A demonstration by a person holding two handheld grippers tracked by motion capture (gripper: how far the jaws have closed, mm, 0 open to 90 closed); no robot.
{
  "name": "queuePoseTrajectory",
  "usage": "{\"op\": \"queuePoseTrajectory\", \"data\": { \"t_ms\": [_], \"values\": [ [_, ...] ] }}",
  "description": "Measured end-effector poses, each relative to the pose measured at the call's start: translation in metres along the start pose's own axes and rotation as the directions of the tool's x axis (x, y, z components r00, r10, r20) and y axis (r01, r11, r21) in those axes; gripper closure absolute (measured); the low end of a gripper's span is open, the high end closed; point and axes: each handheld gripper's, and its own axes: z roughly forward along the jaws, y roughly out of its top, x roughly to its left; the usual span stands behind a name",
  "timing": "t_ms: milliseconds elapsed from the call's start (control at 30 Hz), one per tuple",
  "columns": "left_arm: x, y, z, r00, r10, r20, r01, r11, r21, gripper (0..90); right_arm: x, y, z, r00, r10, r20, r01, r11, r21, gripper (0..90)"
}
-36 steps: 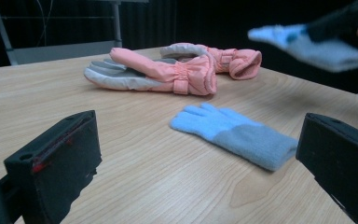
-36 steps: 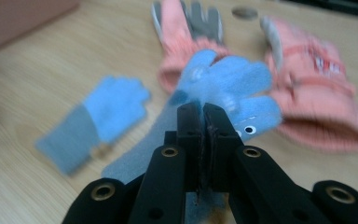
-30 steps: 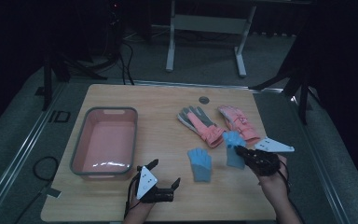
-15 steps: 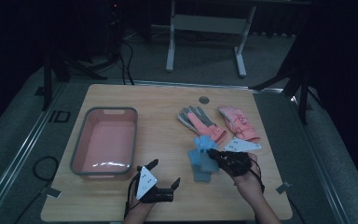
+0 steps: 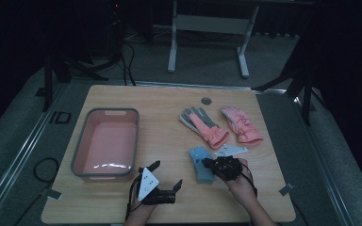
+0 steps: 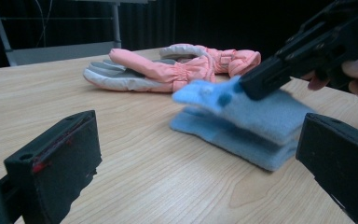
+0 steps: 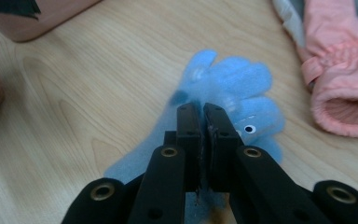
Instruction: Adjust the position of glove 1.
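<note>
- The right gripper [image 5: 206, 163] has its jaws pressed nearly together, pinching the top blue glove [image 7: 233, 100] by its fabric; in the right gripper view the glove's fingers fan out past the jaw tips.
- In the left gripper view that gripper [image 6: 261, 81] comes in from the upper right, with the top glove [image 6: 256, 109] lying on a second blue glove [image 6: 233, 137] in a loose stack, its near edge lifted a little.
- The blue gloves [image 5: 201, 164] lie on the table [image 5: 165, 108] just right of the tub [image 5: 104, 175], near its front right corner and apart from it.
- The left gripper [image 5: 166, 176] stands with its jaws wide apart and nothing between them; in its own view the two black jaws frame the blue gloves from a distance without touching them.
- It sits just in front of the tub's front right corner, left of the blue gloves.
- The tub, grey-rimmed and pink inside, stands on the left half of the table.
- A pair of pink gloves lies well right of the tub, behind the blue ones: one pink and grey glove [image 5: 202, 123] and one all pink glove [image 5: 241, 125] beside it.
- A person's hand [image 5: 241, 181] holds the right gripper from the table's near edge.
- A small round hole [image 5: 206, 100] shows in the table behind the pink gloves, toward the far edge.
</note>
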Motion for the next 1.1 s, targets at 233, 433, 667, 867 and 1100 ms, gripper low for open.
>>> {"op": "queuePoseTrajectory", "data": {
  "t_ms": [233,433,667,867,1100],
  "values": [
    [0.0,0.0,0.0,1.0,0.0,0.0,0.0,1.0,0.0,0.0,-0.005,-0.005,0.009,0.9998,0.018,-0.009,-0.018,0.999,0.028,85.3],
    [0.0,0.0,0.0,1.0,0.0,0.003,0.0,1.0,0.001,0.0,-0.01,-0.014,0.017,0.9995,0.024,-0.023,-0.023,0.999,0.049,83.8],
    [0.0,0.0,0.0,1.0,-0.002,0.002,0.002,1.0,0.0,0.0,-0.011,-0.019,0.024,0.9985,0.038,-0.039,-0.036,0.997,0.062,81.8],
    [0.0,0.0,0.0,0.9999,-0.003,0.013,0.003,1.0,-0.001,0.0,-0.01,-0.019,0.026,0.9976,-0.001,-0.07,0.005,0.999,0.053,80.7],
    [0.0,0.0,0.0,0.9999,-0.005,0.012,0.005,1.0,0.001,0.0,-0.01,-0.015,0.024,0.9967,-0.024,-0.077,0.028,0.999,0.047,67.6]
  ]
}}
